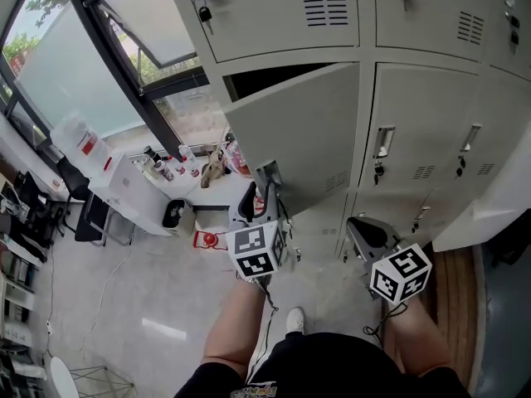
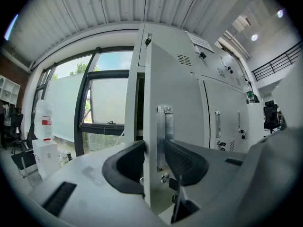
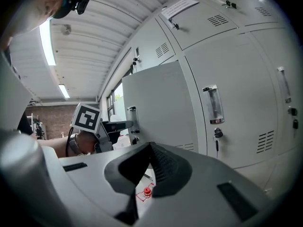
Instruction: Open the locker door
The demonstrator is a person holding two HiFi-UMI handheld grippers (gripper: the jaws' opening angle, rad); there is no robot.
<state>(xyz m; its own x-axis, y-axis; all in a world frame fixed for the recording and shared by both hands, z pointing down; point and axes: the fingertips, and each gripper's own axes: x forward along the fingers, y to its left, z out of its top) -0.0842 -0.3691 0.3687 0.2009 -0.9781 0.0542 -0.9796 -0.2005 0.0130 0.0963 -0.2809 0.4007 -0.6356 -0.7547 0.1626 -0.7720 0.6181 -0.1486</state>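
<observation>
Holding: left gripper [image 2: 154, 148] pinched locker door [image 2: 180, 93] edge between fingers [image 2: 125, 167].
Right gripper [image 3: 150, 148]: closed, empty.
Technique: hinge arc needed following.

No word, brand or number can be read anywhere. The white sheet [image 3: 182, 4] on a top locker [image 3: 203, 20] and the red label [image 2: 46, 122] on the water jug [image 2: 44, 112] are too small and blurred to make out. The left cube [image 1: 257, 251] and the right cube [image 1: 401, 274] bear only black-and-white square markers, no letters or figures.
</observation>
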